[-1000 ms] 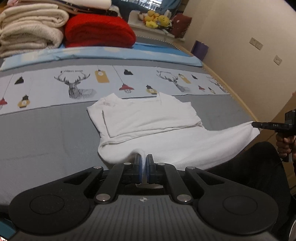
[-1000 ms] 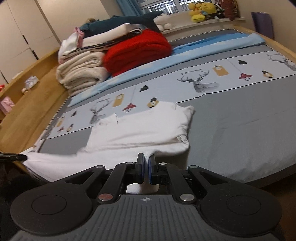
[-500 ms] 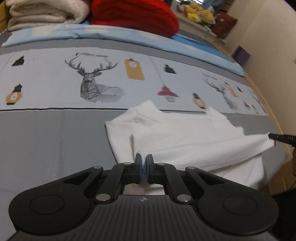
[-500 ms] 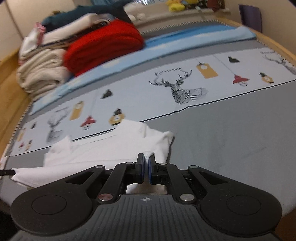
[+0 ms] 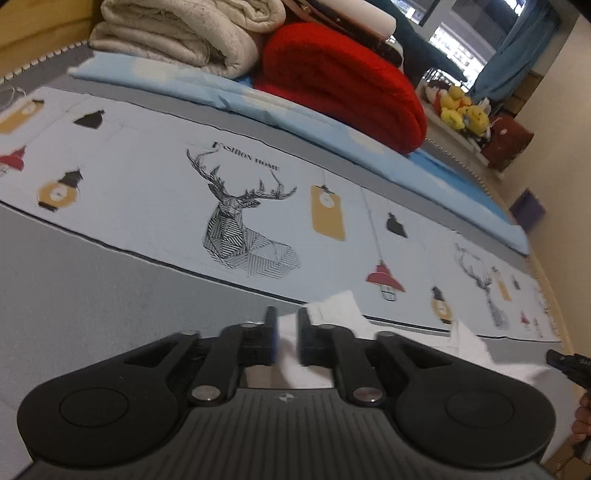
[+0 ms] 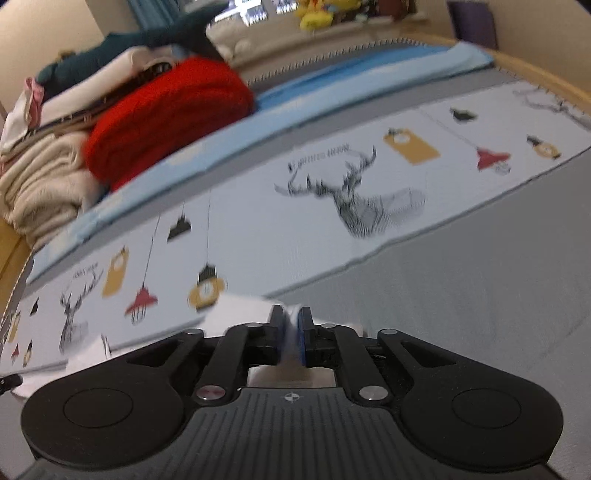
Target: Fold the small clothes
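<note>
Letting go is the business right at the front: the left gripper (image 5: 287,338) is seen with its jaws standing apart, having just been opening, and the white garment (image 5: 332,314) lies in the gap with no pad clearly pressed on it. The right gripper (image 6: 291,338) has just been opening too, its gap narrower, and a strip of the white garment (image 6: 240,308) is still seen between the blue pads; whether it is pinched there cannot be told through the blur.

Just beyond both tools, the garment is laid on the grey part of the bed cover (image 5: 92,280), bunched under the grippers, with its far edge reaching the printed band of deer and lanterns (image 5: 243,225). The lower half looks to have been brought over the upper half, so one fold is judged done; the release, some smoothing and perhaps a further fold are judged left.

Farther back, a red blanket (image 5: 343,85) and cream blankets (image 5: 177,33) are stacked at the head of the bed, well apart from the work.
</note>
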A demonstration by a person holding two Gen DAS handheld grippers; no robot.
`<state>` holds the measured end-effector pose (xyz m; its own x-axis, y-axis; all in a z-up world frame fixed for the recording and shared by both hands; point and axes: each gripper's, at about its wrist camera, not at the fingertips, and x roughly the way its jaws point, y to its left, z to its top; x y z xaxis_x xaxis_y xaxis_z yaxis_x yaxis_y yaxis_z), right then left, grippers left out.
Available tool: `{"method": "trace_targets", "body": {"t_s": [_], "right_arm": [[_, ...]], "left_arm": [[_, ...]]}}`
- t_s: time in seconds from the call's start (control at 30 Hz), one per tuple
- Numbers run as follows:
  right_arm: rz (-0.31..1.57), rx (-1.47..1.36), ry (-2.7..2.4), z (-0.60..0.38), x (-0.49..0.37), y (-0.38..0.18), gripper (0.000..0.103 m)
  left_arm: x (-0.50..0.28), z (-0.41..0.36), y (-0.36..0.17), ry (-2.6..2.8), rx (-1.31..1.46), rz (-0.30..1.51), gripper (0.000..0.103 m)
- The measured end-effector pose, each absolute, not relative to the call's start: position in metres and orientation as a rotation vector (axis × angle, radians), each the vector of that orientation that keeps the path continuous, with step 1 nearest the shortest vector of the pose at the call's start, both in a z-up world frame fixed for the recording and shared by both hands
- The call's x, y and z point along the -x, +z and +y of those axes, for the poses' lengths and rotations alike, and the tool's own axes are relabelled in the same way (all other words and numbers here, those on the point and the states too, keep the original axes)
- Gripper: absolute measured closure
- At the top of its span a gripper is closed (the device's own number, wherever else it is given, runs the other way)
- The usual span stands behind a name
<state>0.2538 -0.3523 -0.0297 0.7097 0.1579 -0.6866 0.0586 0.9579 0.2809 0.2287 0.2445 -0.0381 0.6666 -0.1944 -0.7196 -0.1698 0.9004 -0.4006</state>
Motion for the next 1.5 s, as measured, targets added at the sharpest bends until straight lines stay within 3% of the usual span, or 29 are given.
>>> {"method": "trace_targets", "body": {"t_s": [0.07,0.2,0.3,0.77,1.03,1.2,1.27,1.3,1.33,1.37,1.4,1.5], "right_arm": [[0.774,-0.264,0.026,-0.354,-0.250,-0.027,0.076],[0.851,-0.228,0.035,-0.356,-0.242,-0.035,0.076],[0.912,-0.160,0.084,-0.346,-0.235,-0.048,0.071],[0.998,0.091,0.125,-0.310,-0.252,-0.088,0.071],[0.937,0.014,0.087,-0.312,-0.288,-0.089,0.071],[0.937,-0.055,0.084,-0.315,-0.307,-0.094,0.071],[0.940,-0.054,0.085,-0.314,-0.311,-0.096,0.071],[0.936,-0.056,0.089,-0.313,-0.313,-0.097,0.071],[0.934,-0.061,0.093,-0.313,-0.316,-0.097,0.071],[0.928,-0.069,0.092,-0.313,-0.318,-0.097,0.080],[0.923,-0.078,0.085,-0.314,-0.320,-0.097,0.097],[0.890,-0.172,0.039,-0.324,-0.326,-0.093,0.099]], "left_arm": [[-0.225,0.245,-0.040,-0.033,0.488,0.881,0.076],[-0.223,0.234,-0.058,-0.007,0.402,1.045,0.068],[-0.225,0.227,-0.070,0.008,0.336,1.126,0.068],[-0.263,0.207,-0.087,0.007,0.280,1.139,0.065],[-0.293,0.223,-0.085,0.014,0.447,1.045,0.065],[-0.309,0.211,-0.092,-0.025,0.406,1.069,0.066],[-0.313,0.211,-0.094,-0.032,0.403,1.067,0.070],[-0.314,0.212,-0.094,-0.036,0.403,1.058,0.085],[-0.316,0.214,-0.093,-0.032,0.400,1.049,0.092],[-0.317,0.216,-0.092,-0.029,0.403,1.038,0.093],[-0.318,0.220,-0.091,-0.023,0.412,1.024,0.097],[-0.322,0.229,-0.088,0.011,0.437,0.989,0.097]]}}
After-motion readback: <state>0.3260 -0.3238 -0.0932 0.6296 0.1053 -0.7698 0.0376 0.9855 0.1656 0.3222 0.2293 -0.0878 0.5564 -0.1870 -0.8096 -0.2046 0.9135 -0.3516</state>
